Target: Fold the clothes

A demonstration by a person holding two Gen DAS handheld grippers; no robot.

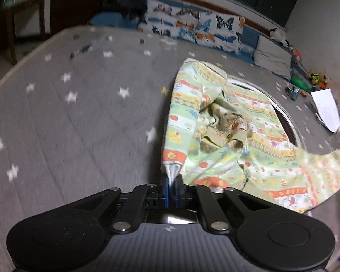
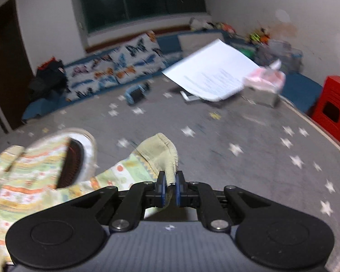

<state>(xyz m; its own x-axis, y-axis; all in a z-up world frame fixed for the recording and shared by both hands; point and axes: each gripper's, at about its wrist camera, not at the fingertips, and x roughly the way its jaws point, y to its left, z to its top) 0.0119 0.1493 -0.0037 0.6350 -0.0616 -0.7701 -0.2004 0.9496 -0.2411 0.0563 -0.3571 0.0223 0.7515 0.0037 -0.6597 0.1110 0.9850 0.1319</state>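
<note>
Garment of green, yellow and orange patterned bands hangs stretched between the two grippers above a grey mat printed with white stars; whether that surface is a bed or a floor covering cannot be told. At the left, the left hand-held gripper has its blue-padded jaws closed tight on a white-edged corner of the fabric, which rises from the jaws and spreads away to the right in loose folds, with a crumpled beige part bunched near its middle. Behind the cloth in the left wrist view a curved dark-and-white rim shows, its nature unclear. Along the far edge of the mat lie butterfly-print cushions, with a dark heap of clothes to their left. Further right, a white sheet of paper rests near the mat's edge. In the right wrist view, the right hand-held gripper is pinched shut on a ribbed beige cuff of the same garment, the patterned sleeve trailing off to the left. Beyond it lie the paper, a small blue object and a pink-topped box, and a red plastic stool stands at the far right. Both views are motion-blurred
</note>
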